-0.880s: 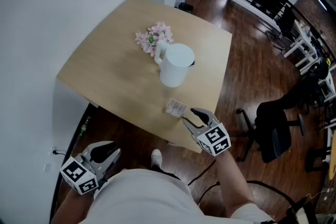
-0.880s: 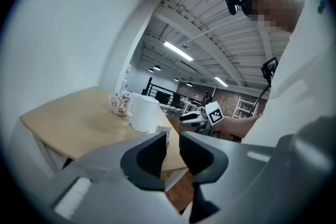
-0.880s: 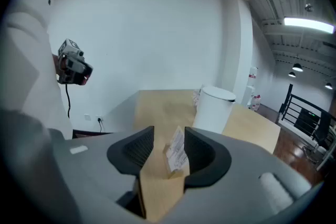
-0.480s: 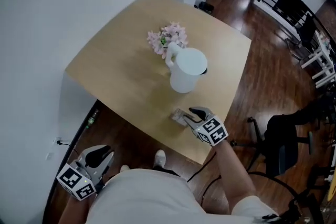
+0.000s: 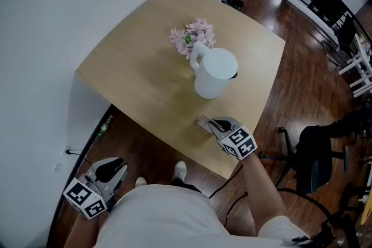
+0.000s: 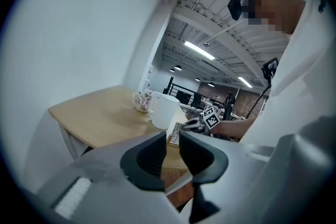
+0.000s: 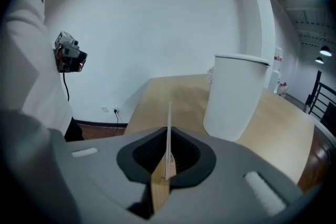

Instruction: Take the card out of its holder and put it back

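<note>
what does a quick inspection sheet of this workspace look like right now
surface: wooden table, mostly bare
job's things: card pinched edge-on in the right tool, near the table's front edge
clutter: white jug, pink flowers beside it
tools: right tool shut on the card; left tool slightly open, empty, off the table
cables: black cable hanging by the wall
surroundings: dark wood floor, black office chair
</note>
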Available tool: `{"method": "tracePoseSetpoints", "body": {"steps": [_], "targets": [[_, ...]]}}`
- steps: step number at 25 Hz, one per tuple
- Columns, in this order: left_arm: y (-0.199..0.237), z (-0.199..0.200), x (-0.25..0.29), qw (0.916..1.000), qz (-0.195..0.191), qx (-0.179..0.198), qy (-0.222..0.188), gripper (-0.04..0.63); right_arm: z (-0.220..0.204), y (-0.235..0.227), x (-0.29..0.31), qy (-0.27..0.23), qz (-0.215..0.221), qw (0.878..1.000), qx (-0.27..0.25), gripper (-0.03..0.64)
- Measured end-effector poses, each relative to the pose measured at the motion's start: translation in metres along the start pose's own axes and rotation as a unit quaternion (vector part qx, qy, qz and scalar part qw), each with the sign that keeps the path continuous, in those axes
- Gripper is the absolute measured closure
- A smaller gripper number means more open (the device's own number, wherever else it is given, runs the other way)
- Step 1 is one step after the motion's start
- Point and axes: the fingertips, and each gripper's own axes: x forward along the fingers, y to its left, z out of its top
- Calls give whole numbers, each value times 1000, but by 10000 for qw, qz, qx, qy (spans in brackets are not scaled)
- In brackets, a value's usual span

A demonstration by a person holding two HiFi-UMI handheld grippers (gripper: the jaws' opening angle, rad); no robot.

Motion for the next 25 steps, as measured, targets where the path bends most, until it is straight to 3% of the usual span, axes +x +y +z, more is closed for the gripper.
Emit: {"method": "tracePoseSetpoints", "body": {"steps": [14,19,25], "targets": [[20,-3,-25,9989,-387,77,-240,512,69,26,-48,-359,-681,9965,-338,595],[37,-11,-52,9982,-447,149,-372,512,97,80,-52,-529,-670,9954,-439,595],[71,-28,-96,9979,-337,200,-506,512,126,177,-42,-696,-363,9959,-460,595]]}}
